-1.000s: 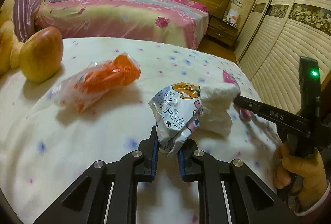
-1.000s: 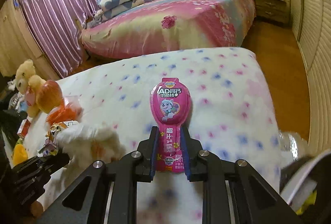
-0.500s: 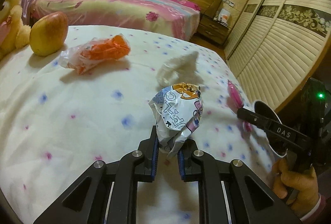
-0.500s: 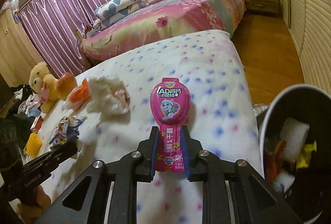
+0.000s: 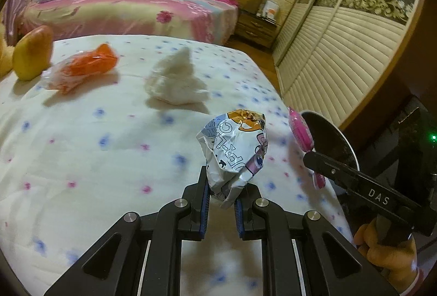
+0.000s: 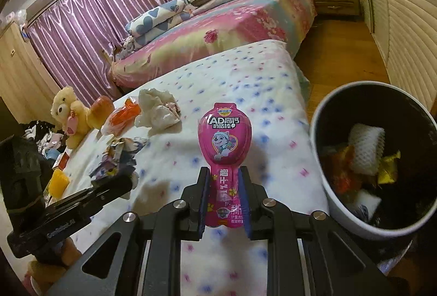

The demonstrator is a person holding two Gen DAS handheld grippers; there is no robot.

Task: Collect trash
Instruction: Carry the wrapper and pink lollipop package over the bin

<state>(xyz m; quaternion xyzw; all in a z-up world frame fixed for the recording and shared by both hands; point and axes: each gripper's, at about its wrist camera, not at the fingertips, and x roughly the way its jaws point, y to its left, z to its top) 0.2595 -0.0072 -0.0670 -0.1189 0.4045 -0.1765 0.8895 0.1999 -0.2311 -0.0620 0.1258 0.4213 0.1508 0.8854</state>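
The round white-walled trash bin (image 6: pixel 341 203), barely visible a second ago, now fills the right view beside the spotted white bedspread (image 5: pixel 82 159). The right gripper (image 6: pixel 224 186) still clamps the pink spoon-shaped snack packet (image 6: pixel 224 143); the left gripper (image 5: pixel 221 200) still pinches the crumpled white printed wrapper (image 5: pixel 235 151).

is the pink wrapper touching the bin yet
Apart. The right wrist view shows the pink wrapper upright in the right gripper, with bedsheet visible between it and the bin.
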